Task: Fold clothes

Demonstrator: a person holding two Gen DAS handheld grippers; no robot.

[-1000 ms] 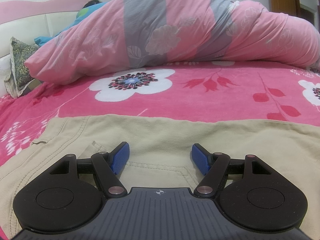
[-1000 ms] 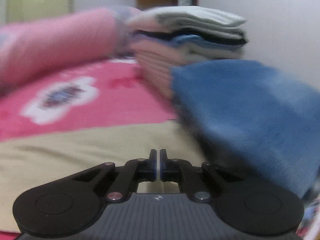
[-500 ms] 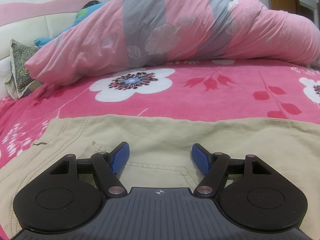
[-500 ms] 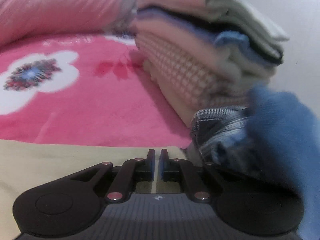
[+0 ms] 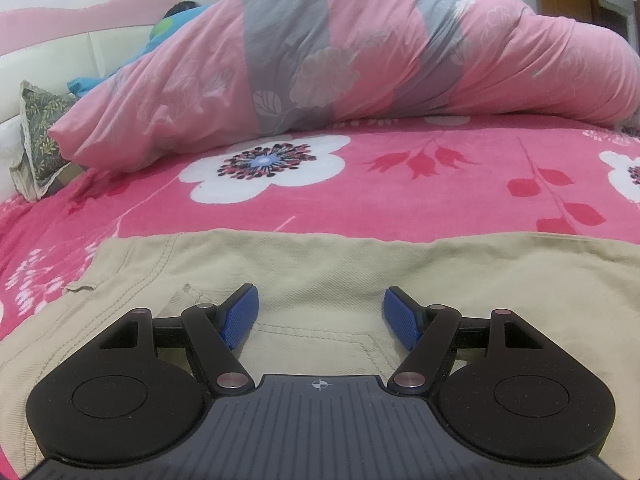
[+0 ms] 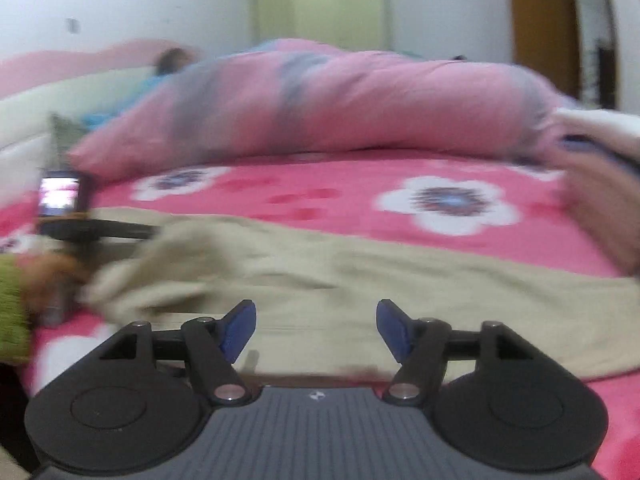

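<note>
Beige trousers [image 5: 320, 272] lie spread across the pink flowered bedsheet [image 5: 360, 196]. My left gripper [image 5: 320, 316] hovers low over their waist end, open, with only cloth under the blue pads and nothing between them. In the blurred right wrist view the same trousers [image 6: 360, 272] stretch across the bed, and my right gripper [image 6: 316, 328] hangs over their near edge with its jaws opening and nothing between them. At the far left of that view the left gripper's body [image 6: 76, 224] and a hand in a green sleeve [image 6: 16, 300] show.
A rolled pink and grey quilt [image 5: 340, 64] lies along the back of the bed, with a patterned pillow [image 5: 40, 140] at the far left. A stack of folded clothes [image 6: 600, 184] stands at the right edge of the right wrist view. A brown door [image 6: 544, 28] is behind.
My right gripper swung left, away from the stack of folded clothes and a blue garment, to face the beige trousers, and its jaws went from shut to wide apart. The left gripper kept still.
</note>
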